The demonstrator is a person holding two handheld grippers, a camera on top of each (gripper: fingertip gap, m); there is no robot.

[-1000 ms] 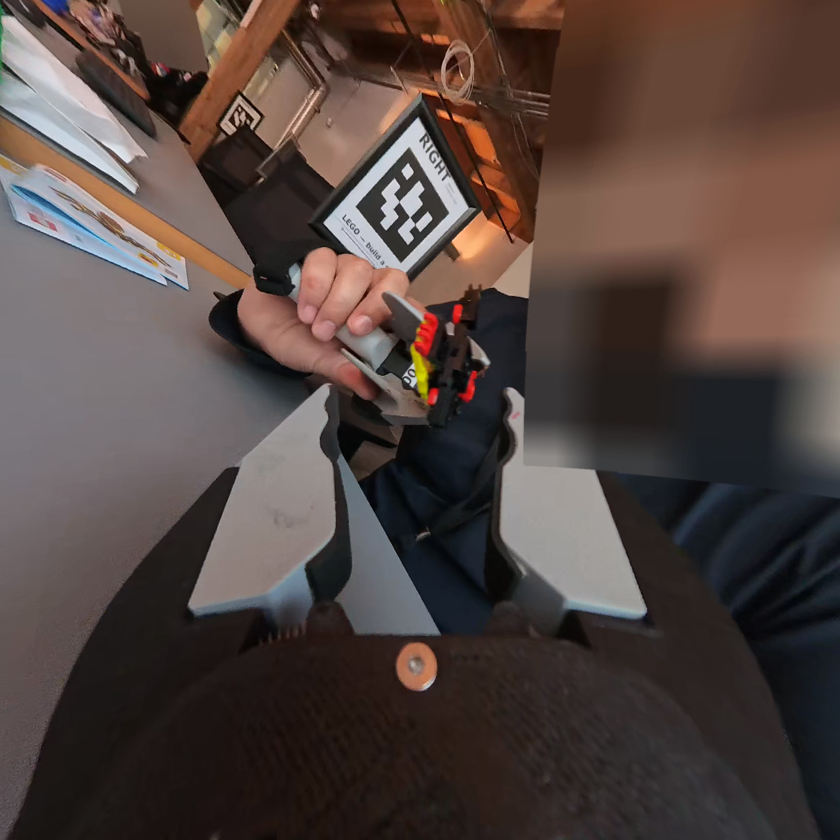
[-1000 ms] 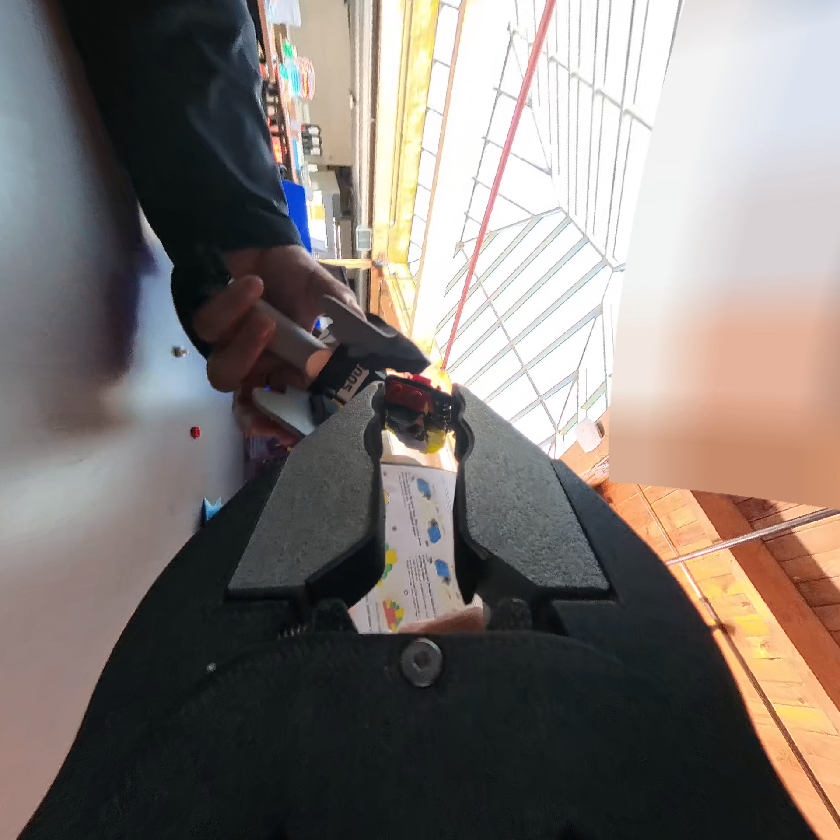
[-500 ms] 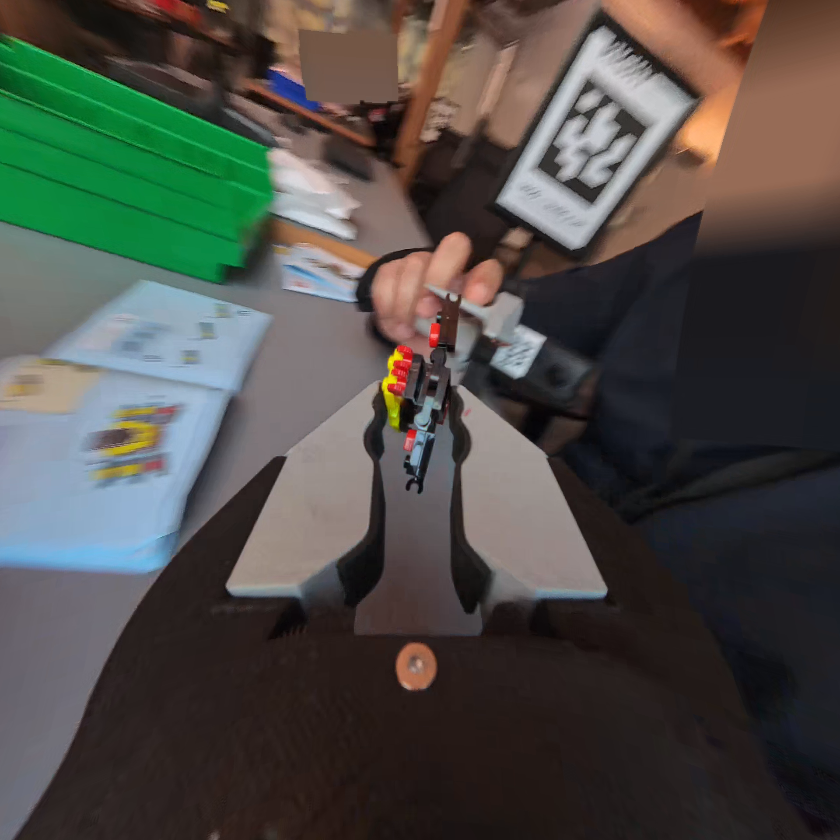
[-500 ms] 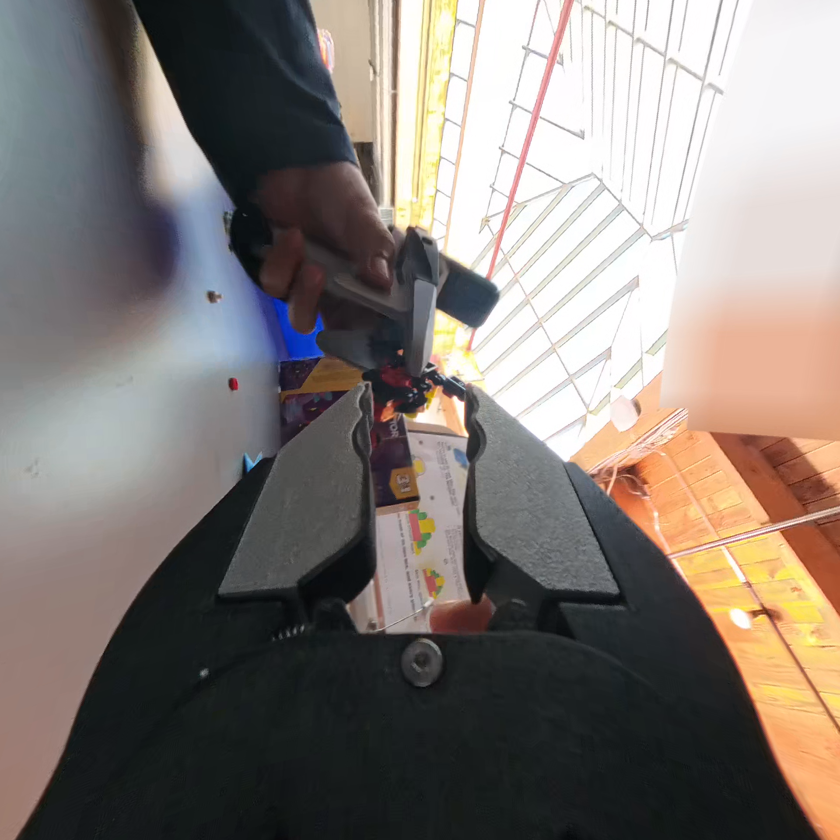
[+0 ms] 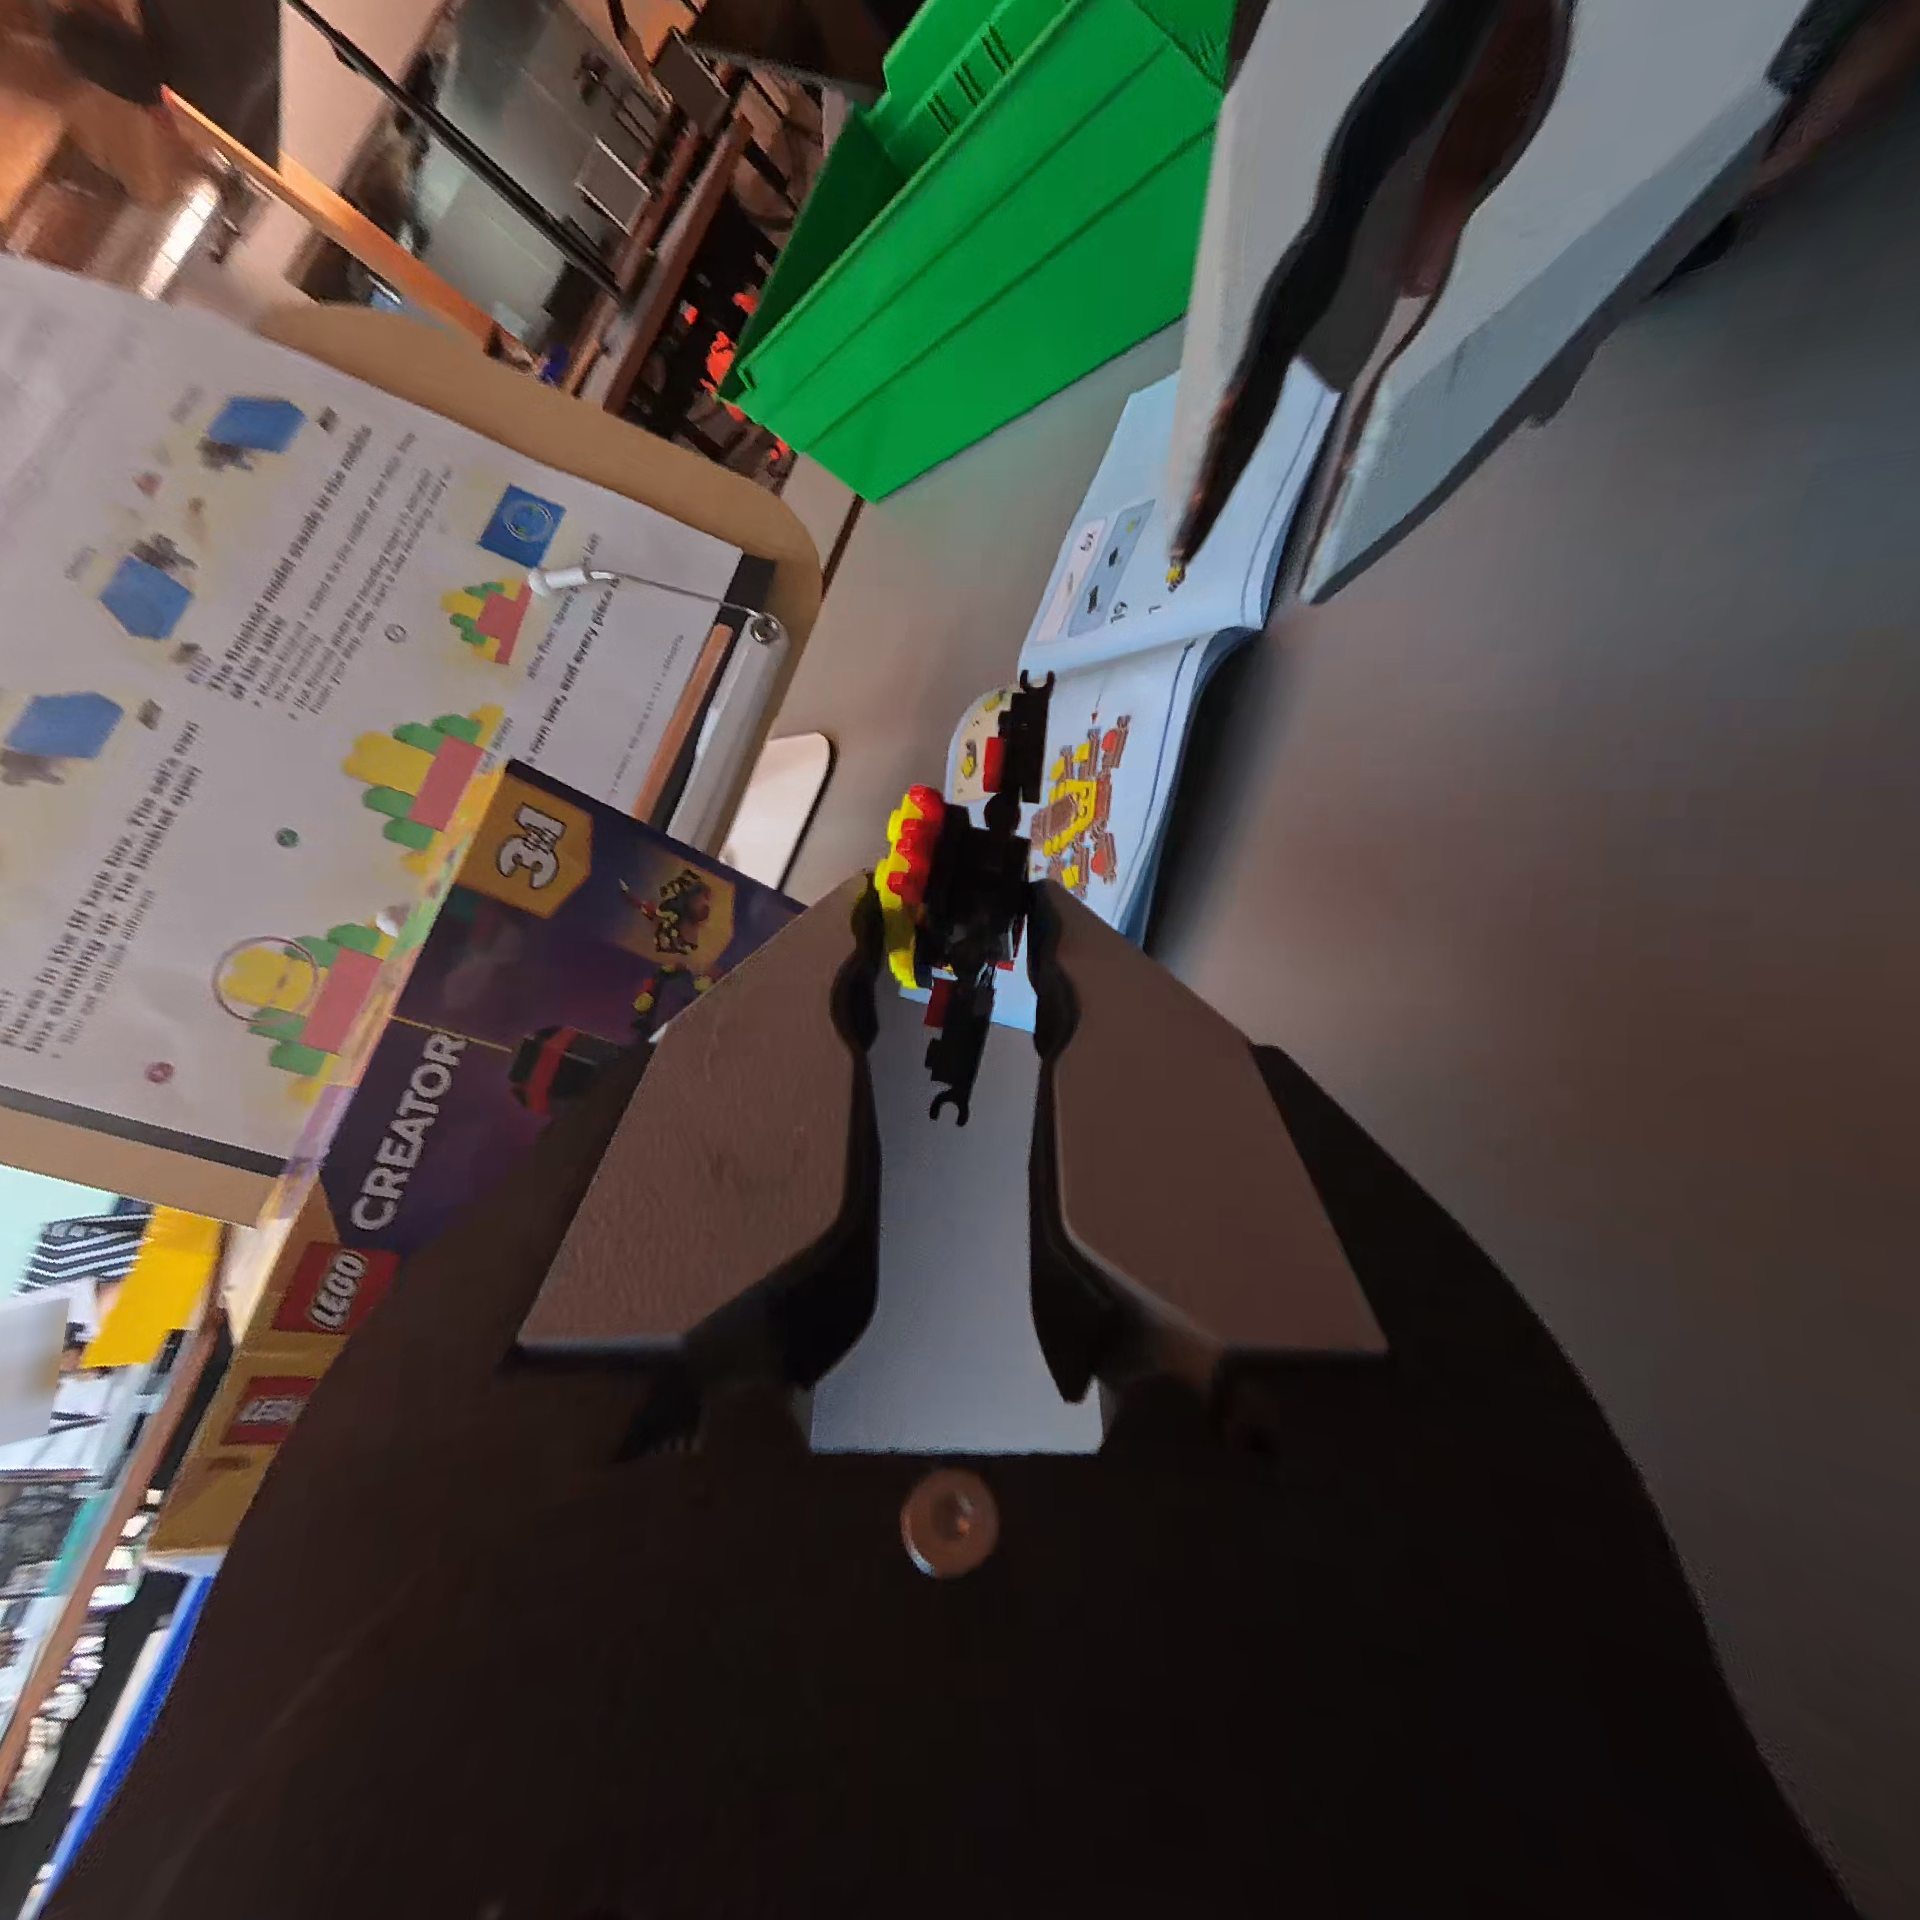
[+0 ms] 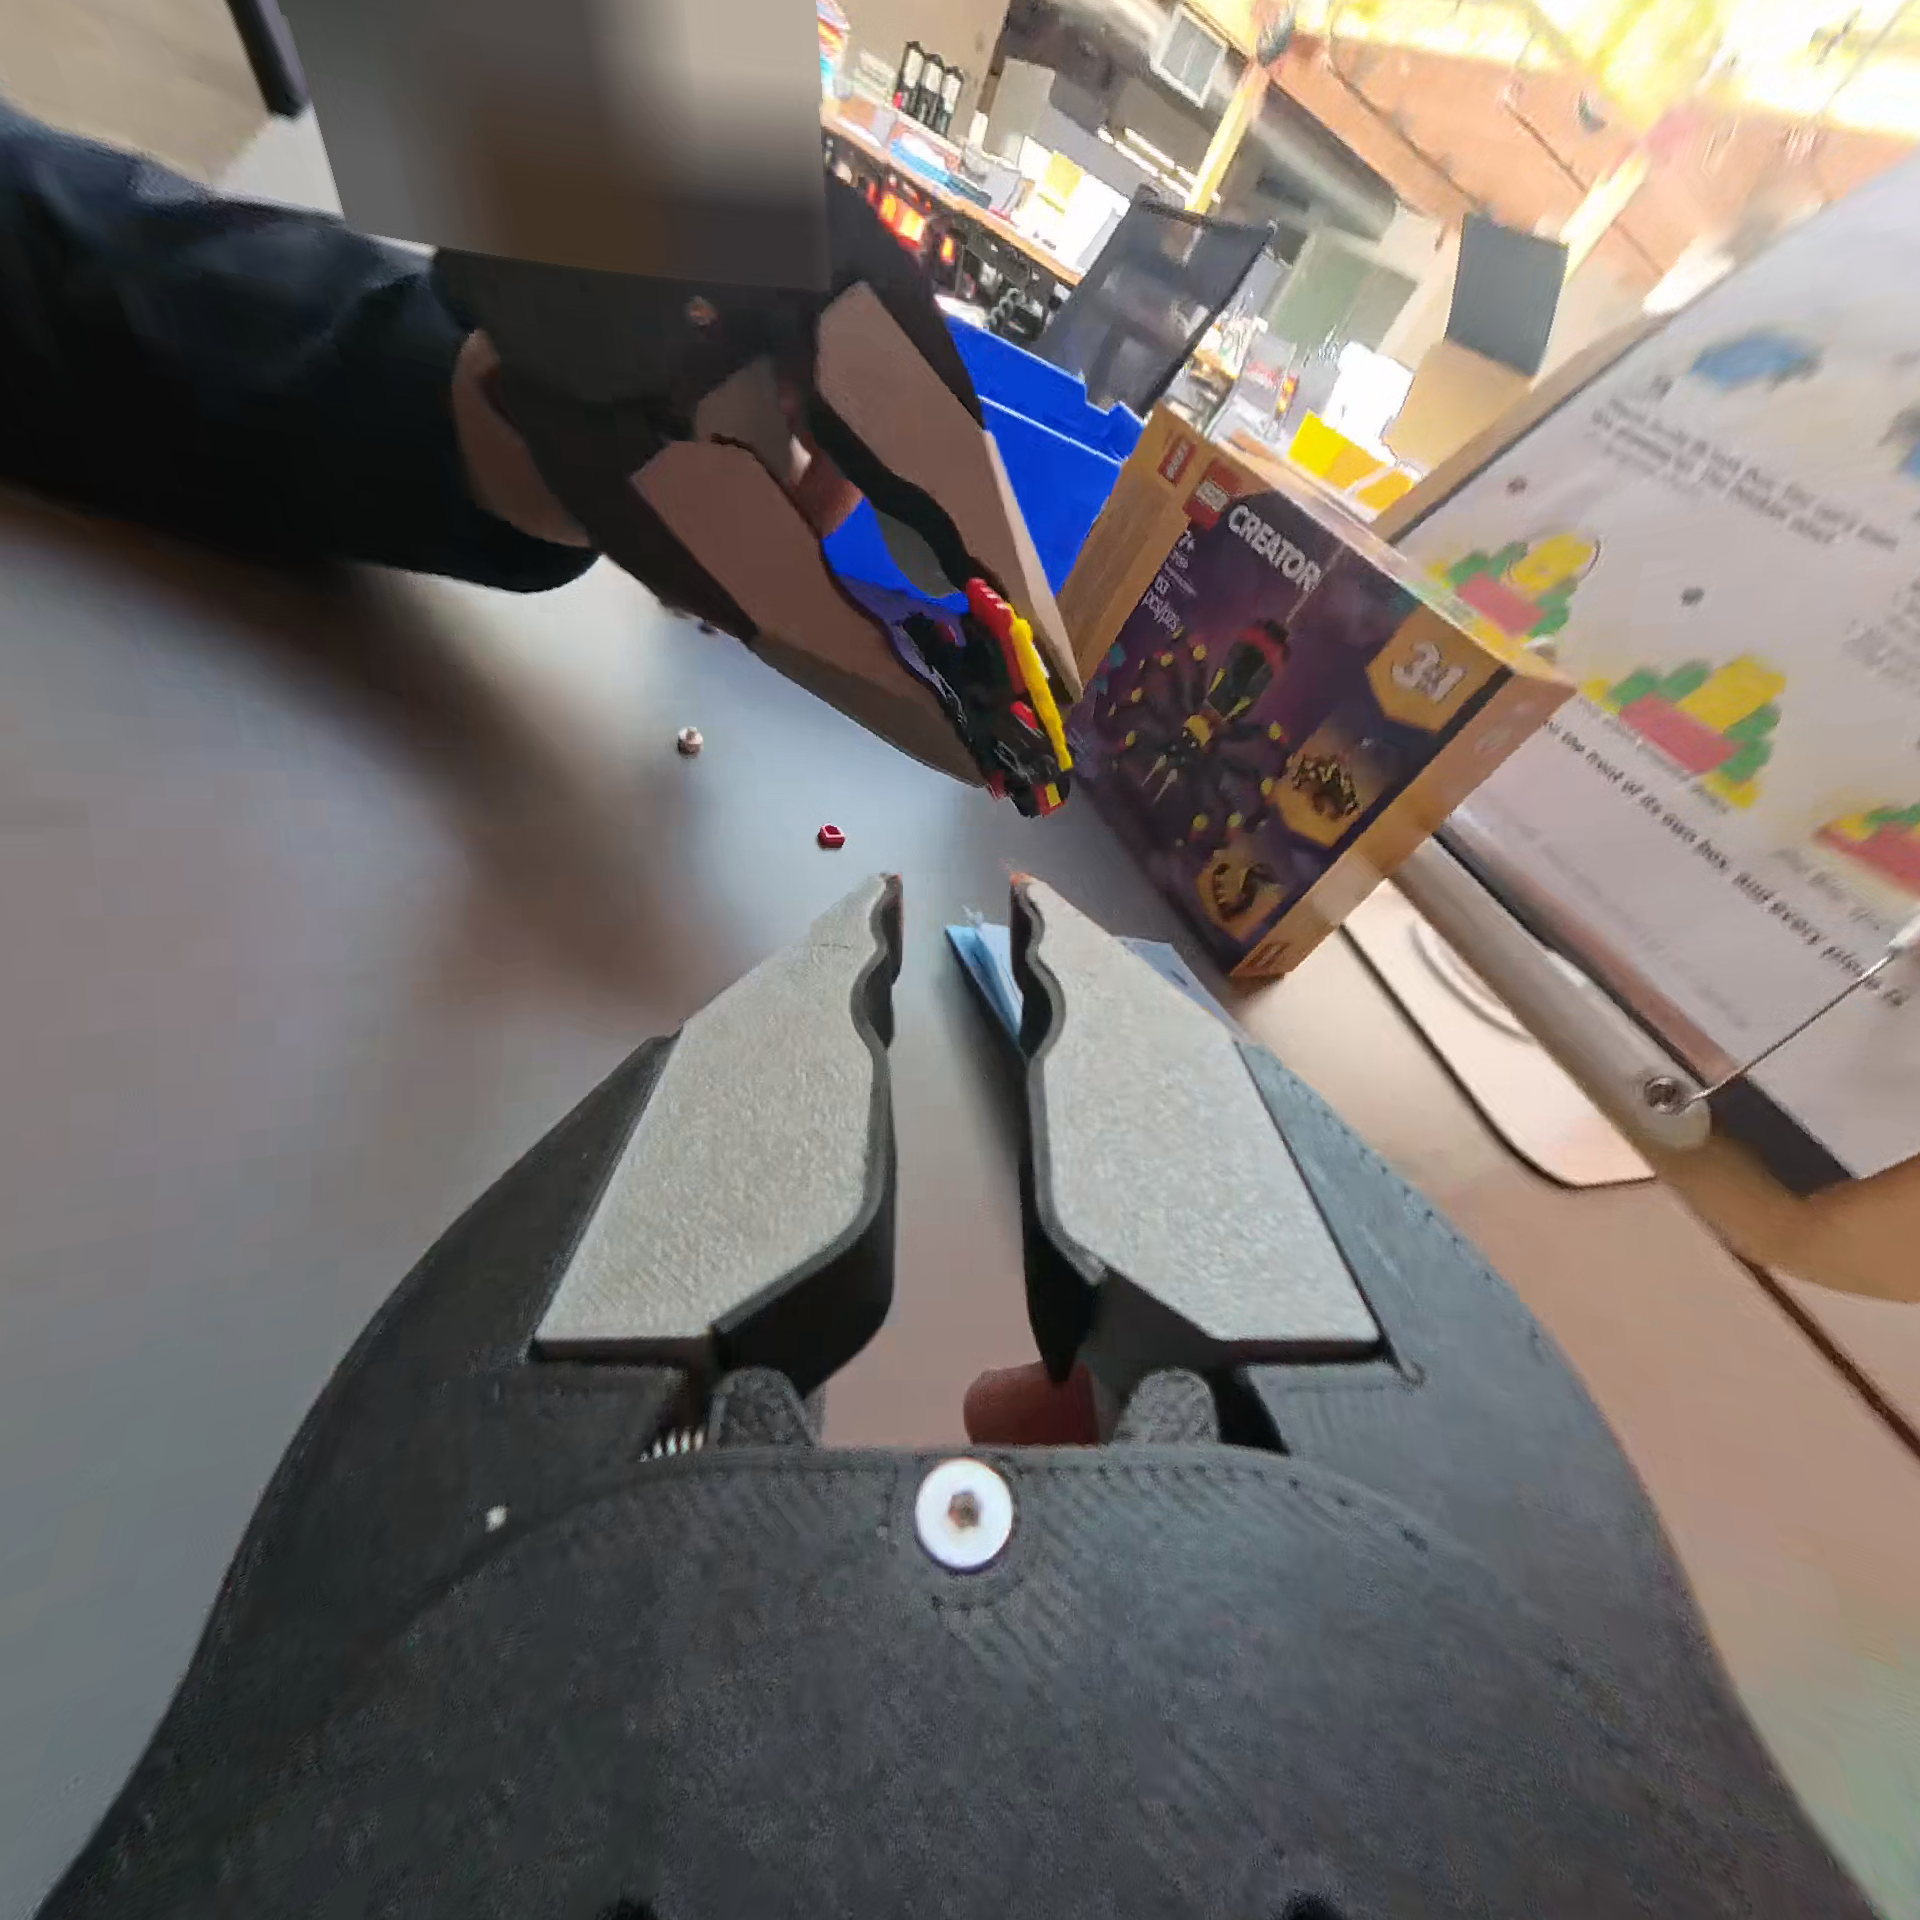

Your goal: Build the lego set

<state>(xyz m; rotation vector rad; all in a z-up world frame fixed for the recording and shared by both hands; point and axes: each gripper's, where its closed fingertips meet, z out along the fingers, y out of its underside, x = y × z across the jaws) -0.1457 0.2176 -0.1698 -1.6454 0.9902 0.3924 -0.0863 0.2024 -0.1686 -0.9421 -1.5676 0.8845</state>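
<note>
i keep my left gripper (image 5: 951,914) clamped on the half-built black, red and yellow lego model (image 5: 961,894), lifted above the table (image 6: 312,935) near the open instruction booklet (image 5: 1132,790), while my right gripper (image 6: 954,883) hangs empty, fingers parted, ready for the loose red piece (image 6: 829,834).

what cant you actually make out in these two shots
- Lego model, left wrist view: sides covered by the left gripper's fingers; dark, detail lost.
- Open booklet, same view: part hidden by the right gripper.
- Small red piece, right wrist view: too small to tell shape.
- Blue sheet: mostly behind the right gripper's fingers.
</note>
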